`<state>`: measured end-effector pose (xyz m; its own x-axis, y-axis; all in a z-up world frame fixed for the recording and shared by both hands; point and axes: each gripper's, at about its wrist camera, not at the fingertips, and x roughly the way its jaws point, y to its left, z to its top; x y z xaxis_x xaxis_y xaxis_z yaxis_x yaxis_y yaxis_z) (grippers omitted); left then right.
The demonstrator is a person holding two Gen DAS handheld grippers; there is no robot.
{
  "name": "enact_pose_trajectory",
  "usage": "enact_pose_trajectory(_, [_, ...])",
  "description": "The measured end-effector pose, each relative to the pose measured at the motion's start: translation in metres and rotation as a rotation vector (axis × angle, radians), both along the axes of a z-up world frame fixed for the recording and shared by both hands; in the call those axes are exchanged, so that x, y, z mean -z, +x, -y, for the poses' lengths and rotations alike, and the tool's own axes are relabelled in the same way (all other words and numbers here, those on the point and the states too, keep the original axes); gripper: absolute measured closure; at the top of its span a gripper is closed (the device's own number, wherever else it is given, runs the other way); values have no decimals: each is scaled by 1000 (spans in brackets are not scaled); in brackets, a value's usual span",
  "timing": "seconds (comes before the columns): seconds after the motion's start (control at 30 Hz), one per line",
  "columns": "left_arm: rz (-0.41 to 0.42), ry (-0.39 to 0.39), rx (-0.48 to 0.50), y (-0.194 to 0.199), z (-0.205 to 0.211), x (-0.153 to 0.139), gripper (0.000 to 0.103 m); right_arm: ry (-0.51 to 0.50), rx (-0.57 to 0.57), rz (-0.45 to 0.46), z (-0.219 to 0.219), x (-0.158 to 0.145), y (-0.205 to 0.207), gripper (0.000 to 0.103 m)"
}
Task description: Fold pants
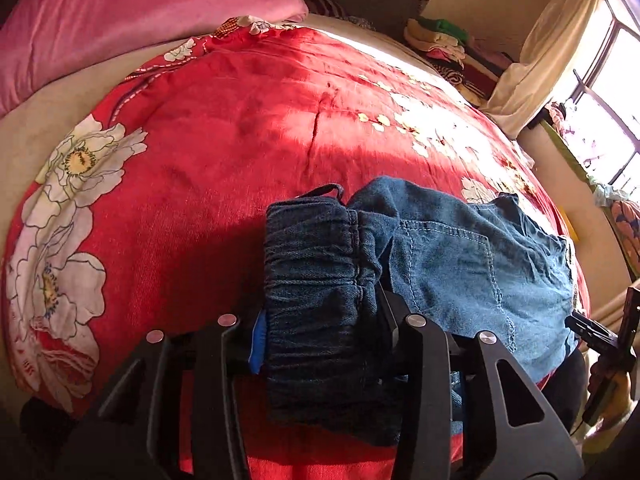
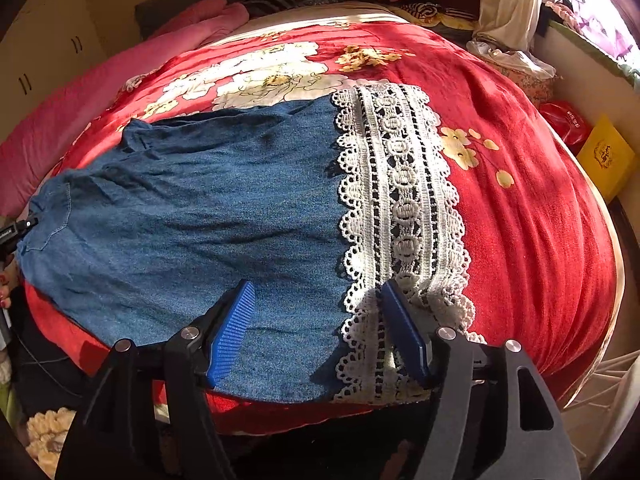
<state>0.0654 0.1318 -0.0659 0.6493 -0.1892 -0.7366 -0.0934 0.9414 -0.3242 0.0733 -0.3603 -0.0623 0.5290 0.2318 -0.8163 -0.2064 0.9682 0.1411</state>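
Observation:
Blue denim pants (image 2: 192, 216) with a white lace hem (image 2: 400, 216) lie flat across the red flowered bedspread (image 2: 520, 200). In the left wrist view the gathered elastic waistband (image 1: 320, 280) is bunched between the fingers of my left gripper (image 1: 320, 332), which is shut on it; the blue pad (image 1: 258, 340) presses its left side. My right gripper (image 2: 320, 332) stands open low over the leg end, one blue pad (image 2: 232, 328) above the denim and the other above the lace. Nothing is pinched between them.
A pink quilt (image 1: 120, 12) lies at the far left of the bed. Folded clothes (image 1: 444, 40) are stacked by the headboard near a curtain (image 1: 540, 48) and window. A yellow box (image 2: 604, 156) and red bag (image 2: 564, 120) sit beside the bed's right edge.

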Motion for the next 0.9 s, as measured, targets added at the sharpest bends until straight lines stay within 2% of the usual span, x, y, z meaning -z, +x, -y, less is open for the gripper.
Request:
enact_pose_trajectory(0.07, [1,6,-15,-2,-1,0,58,-2,-8,0,0,0,0,36])
enact_pose_trajectory(0.17, [13,17,-23,-10,-3,-13,53,25,-3,-4,4,-9,-2,36])
enact_pose_trajectory(0.2, [27,32,-30,-14,-4,-21,52,51,-2,7,6,-16,-4,36])
enact_pose_trajectory(0.27, [60,83,-48,-25,-4,-40,41,112,-5,33,9,-33,-6,36])
enact_pose_trajectory(0.37, [119,158,-62,-36,2,-68,33,145,-48,62,-3,-53,-1,36])
enact_pose_trajectory(0.53, [187,143,93,-29,46,-93,27,173,-167,96,-47,-80,25,36])
enact_pose_trajectory(0.63, [160,141,192,-17,81,-85,27,170,-240,103,-78,-89,46,36])
enact_pose_trajectory(0.8, [112,127,359,-10,133,-53,28,190,-326,17,-119,-85,82,36])
enact_pose_trajectory(0.87, [67,128,407,-7,145,-35,45,183,-352,7,-132,-85,92,36])
enact_pose_trajectory(0.9, [33,127,419,-5,150,-24,49,182,-366,0,-140,-85,98,36])
